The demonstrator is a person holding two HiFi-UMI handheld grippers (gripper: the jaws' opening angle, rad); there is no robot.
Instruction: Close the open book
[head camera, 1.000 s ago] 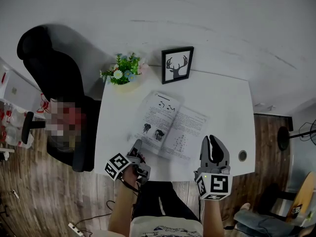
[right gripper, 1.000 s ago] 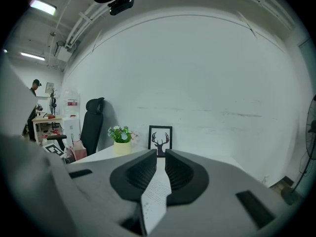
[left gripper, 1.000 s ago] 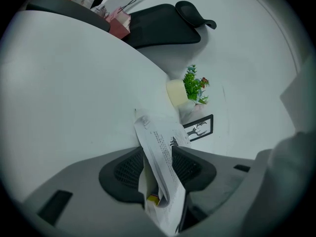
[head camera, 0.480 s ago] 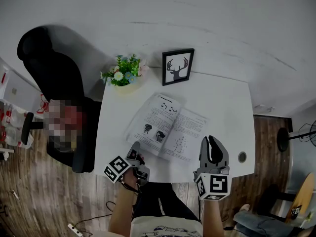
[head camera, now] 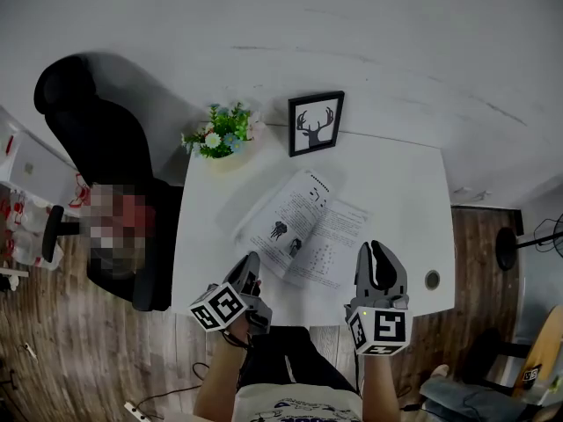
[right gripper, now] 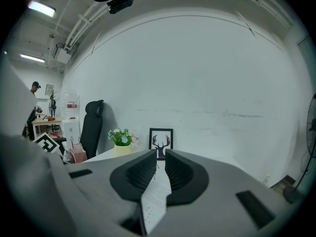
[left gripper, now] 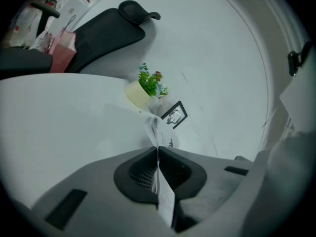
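An open book [head camera: 303, 231] lies on the white table [head camera: 396, 183], its left half lifted off the tabletop. My left gripper [head camera: 252, 275] is at the book's near left corner. Its jaws have just been closing and now stand shut on the edge of the left page [left gripper: 163, 194], which runs on up ahead [left gripper: 160, 132] towards the spine. My right gripper [head camera: 378, 258] is at the near right of the book. In the right gripper view [right gripper: 158, 154] a printed page [right gripper: 155, 194] sits between its jaws, which look shut on it.
A framed deer picture [head camera: 316, 122] and a small pot of flowers [head camera: 218, 139] stand at the table's far edge. A black office chair [head camera: 97, 148] is to the left of the table. A round cable hole [head camera: 432, 278] is near the front right corner.
My left gripper closed on the left page's edge, rolled and rose. The left half of the book lifted and swung towards the right. My right gripper stayed put.
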